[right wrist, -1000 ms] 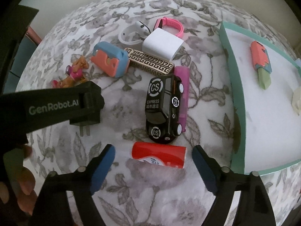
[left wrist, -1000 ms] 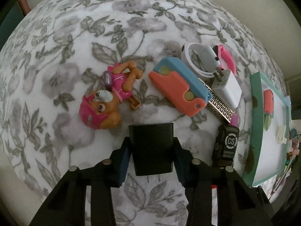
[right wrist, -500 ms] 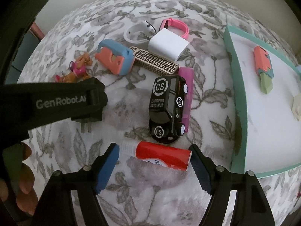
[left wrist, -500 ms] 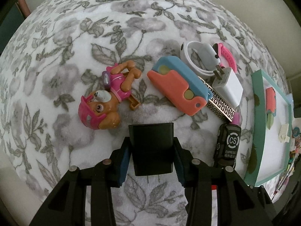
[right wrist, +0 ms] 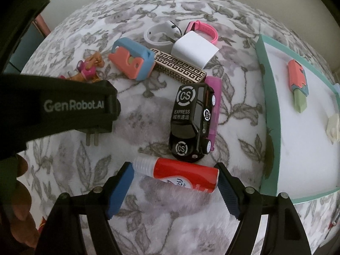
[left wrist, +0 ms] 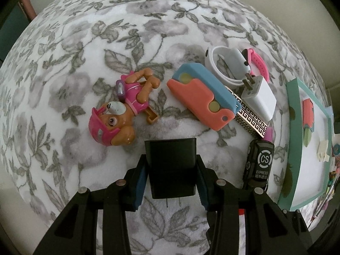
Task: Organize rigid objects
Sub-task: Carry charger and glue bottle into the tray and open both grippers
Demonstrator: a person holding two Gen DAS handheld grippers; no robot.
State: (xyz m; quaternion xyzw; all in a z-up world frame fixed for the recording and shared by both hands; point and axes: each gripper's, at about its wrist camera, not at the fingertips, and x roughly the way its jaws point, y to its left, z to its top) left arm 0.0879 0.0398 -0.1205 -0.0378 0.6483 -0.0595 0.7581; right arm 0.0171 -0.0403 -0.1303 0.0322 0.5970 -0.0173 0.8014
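My left gripper (left wrist: 171,181) is shut on a black plug adapter (left wrist: 171,165) and holds it above the floral cloth; its prongs (right wrist: 92,139) show in the right wrist view. My right gripper (right wrist: 175,188) is open, its jaws on either side of a red tube with a clear cap (right wrist: 180,175) lying on the cloth. Beyond lie a black toy car (right wrist: 191,123), a pink case (right wrist: 214,104), a patterned bar (right wrist: 180,68), a coral and blue box (left wrist: 204,98), a white charger (left wrist: 258,97) and a pup figure (left wrist: 121,110).
A teal-rimmed white tray (right wrist: 268,110) stands at the right with a coral and green piece (right wrist: 297,87) and a cream piece (right wrist: 333,127) on it. A white band (left wrist: 223,63) and a pink band (right wrist: 204,30) lie at the far side.
My right gripper has come forward and lower, so the red tube now lies between its open jaws. The left gripper with the adapter has barely moved.
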